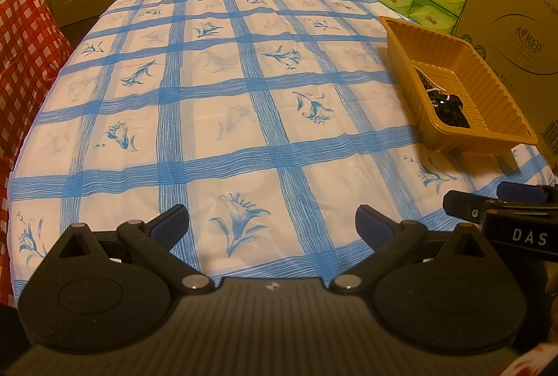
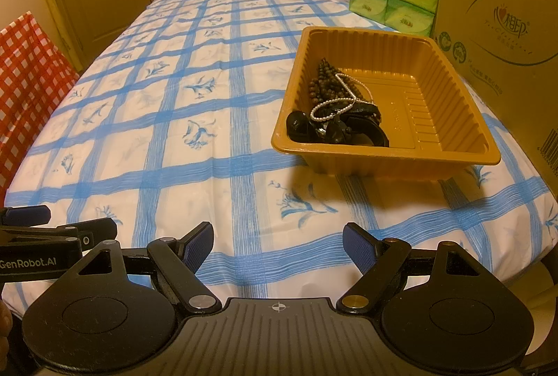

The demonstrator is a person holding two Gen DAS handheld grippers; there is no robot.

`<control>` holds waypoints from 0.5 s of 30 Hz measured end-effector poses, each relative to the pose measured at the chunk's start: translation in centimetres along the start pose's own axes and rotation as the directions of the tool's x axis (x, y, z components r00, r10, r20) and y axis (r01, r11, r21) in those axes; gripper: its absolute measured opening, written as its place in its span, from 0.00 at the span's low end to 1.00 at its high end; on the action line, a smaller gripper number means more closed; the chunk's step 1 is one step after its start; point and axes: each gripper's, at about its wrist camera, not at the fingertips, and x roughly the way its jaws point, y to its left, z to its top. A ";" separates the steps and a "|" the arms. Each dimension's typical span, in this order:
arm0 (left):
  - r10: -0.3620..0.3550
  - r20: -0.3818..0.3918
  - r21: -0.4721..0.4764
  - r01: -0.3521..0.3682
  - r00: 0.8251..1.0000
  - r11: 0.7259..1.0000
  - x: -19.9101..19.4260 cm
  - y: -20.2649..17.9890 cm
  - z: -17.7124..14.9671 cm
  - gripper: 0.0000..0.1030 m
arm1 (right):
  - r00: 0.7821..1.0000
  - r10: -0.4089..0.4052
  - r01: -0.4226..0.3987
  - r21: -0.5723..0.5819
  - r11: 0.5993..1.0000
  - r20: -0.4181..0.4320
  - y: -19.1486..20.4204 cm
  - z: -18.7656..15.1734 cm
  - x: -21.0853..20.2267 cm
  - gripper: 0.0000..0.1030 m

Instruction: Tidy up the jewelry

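Our right gripper [image 2: 277,248] and left gripper [image 1: 272,226] both have their jaws wide apart with nothing between them. The jewelry [image 2: 336,111] lies piled in the left end of the tray [image 2: 383,160], up and right of our right gripper, the nearer one. The tray's long side runs away toward the upper right. The right view shows the beads and pearl string [image 2: 331,104] clearly; the left view sees only a dark heap [image 1: 443,104] at its right edge.
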 end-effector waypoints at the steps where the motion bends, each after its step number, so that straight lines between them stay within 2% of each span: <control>1: 0.000 0.000 0.000 0.000 1.000 1.000 0.0 0.0 0.0 0.99 | 1.000 0.000 0.000 0.001 1.000 0.000 0.0 0.0 0.0 0.78; 15: -0.001 0.001 0.002 0.001 1.000 1.000 0.0 -0.1 0.0 0.99 | 1.000 0.000 0.000 0.000 1.000 0.000 0.0 0.0 0.0 0.78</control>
